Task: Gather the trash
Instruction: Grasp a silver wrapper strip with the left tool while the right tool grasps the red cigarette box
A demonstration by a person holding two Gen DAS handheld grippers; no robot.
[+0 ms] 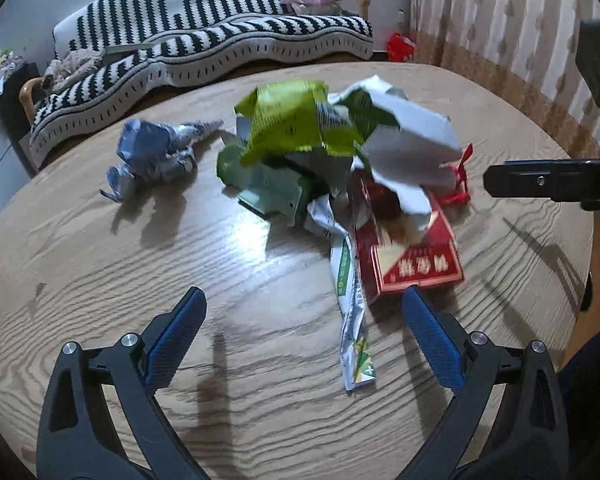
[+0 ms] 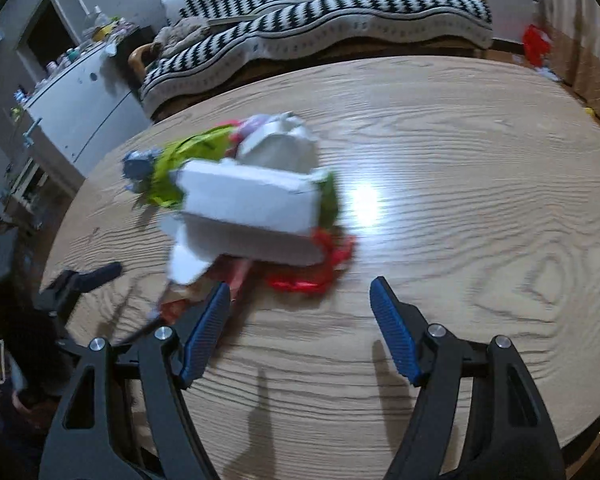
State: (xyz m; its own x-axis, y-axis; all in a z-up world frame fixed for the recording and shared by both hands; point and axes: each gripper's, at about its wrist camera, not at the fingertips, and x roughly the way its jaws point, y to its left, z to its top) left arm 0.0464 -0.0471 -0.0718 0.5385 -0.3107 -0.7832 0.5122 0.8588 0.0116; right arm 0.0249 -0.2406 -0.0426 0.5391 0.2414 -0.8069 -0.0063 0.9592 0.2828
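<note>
crumpled wrappers and flattened boxes [image 1: 332, 160] heaped mid-table, blue-grey wrapper [image 1: 152, 156] apart

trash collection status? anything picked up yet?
Done: nothing visibly collected. In hand: nothing; left tongs and right tongs are both open and empty. Left: whole pile on the table, including green wrapper, red carton, crumpled blue wrapper.

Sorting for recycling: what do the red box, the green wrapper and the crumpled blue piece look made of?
Red box: printed cardboard, fairly glossy, with flat panels and sharp fold lines.
Green wrapper: thin plastic film, shiny where it creases, likely a snack bag.
Crumpled blue piece: looks like foil-lined film, given its silvery glints, though paper cannot be ruled out.
</note>
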